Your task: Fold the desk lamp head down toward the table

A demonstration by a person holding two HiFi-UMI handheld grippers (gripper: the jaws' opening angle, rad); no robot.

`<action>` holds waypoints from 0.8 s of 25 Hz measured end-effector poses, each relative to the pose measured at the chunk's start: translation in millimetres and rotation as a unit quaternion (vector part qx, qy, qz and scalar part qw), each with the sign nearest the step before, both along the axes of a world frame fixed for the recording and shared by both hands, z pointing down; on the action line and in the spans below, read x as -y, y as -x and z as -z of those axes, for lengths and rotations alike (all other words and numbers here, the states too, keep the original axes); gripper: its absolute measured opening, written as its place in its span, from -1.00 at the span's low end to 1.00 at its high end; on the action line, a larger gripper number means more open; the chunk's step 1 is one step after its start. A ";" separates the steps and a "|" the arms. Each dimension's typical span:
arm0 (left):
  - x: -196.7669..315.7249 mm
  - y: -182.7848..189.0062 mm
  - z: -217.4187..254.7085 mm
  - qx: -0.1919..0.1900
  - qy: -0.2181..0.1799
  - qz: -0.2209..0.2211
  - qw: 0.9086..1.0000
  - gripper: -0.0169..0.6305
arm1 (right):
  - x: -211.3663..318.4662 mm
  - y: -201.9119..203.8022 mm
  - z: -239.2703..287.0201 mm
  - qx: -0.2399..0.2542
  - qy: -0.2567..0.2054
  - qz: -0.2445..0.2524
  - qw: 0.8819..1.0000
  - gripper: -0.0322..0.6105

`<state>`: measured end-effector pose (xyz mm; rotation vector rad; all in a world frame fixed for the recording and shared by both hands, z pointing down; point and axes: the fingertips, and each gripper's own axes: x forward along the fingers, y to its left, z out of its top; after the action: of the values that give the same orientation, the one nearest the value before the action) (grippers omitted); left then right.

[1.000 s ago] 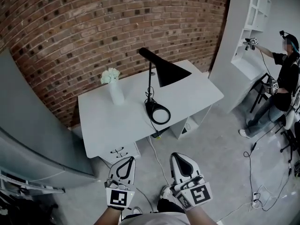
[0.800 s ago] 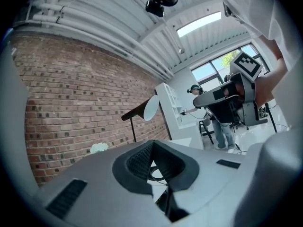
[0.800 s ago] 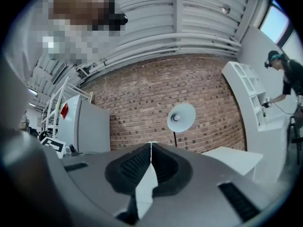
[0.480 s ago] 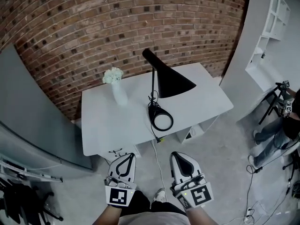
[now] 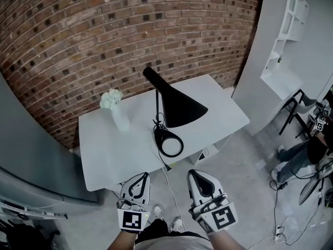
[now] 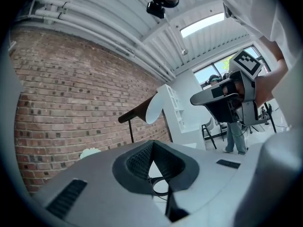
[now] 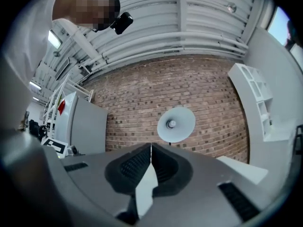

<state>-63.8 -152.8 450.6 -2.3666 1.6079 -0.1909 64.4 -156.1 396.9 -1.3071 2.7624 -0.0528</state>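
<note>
While both the left gripper (image 5: 139, 177) and the right gripper (image 5: 197, 175) are pinched shut on nothing, well short of the table (image 5: 104, 150), the desk lamp head (image 5: 179, 108) stands raised ahead of the 2 tips, nearer the right one. Part the right jaws before arrival, take the shade by its rim, and press down slowly. The ring base (image 5: 171, 143), ahead between the tips, may need steadying with the left.
</note>
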 end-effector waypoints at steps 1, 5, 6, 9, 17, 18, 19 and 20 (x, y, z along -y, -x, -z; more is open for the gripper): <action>5.4 -0.6 0.1 -0.008 0.002 -0.003 1.000 -0.92 | 4.4 -1.3 2.9 -0.007 -0.007 -0.007 1.000 -0.84; 22.6 -7.3 2.5 -0.003 -0.004 -0.028 1.000 -0.92 | 20.9 -4.9 19.7 -0.038 -0.045 -0.028 0.998 -0.84; 26.1 -6.5 3.2 -0.004 -0.004 -0.029 1.000 -0.92 | 24.1 -4.5 22.9 -0.051 -0.053 -0.031 0.997 -0.84; 33.9 -4.0 2.5 -0.016 0.003 -0.030 0.999 -0.92 | 31.8 -5.7 25.7 -0.091 -0.060 -0.044 0.993 -0.84; 45.6 -8.1 6.8 -0.030 0.004 -0.042 0.999 -0.92 | 44.3 -0.1 40.2 -0.143 -0.105 -0.058 0.982 -0.84; 47.0 -10.1 9.0 -0.029 0.000 -0.046 0.999 -0.92 | 45.8 0.1 42.0 -0.147 -0.109 -0.058 0.981 -0.84; 48.2 -12.1 10.5 -0.030 -0.001 -0.048 0.998 -0.92 | 47.0 0.4 43.8 -0.152 -0.116 -0.058 0.980 -0.84; 49.3 -13.9 11.6 -0.032 -0.001 -0.050 0.998 -0.92 | 48.1 0.7 45.2 -0.157 -0.122 -0.058 0.978 -0.84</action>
<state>-50.0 -202.1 439.0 -2.4684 1.5109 -0.0929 63.7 -204.2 351.7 -1.5155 2.8100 0.5258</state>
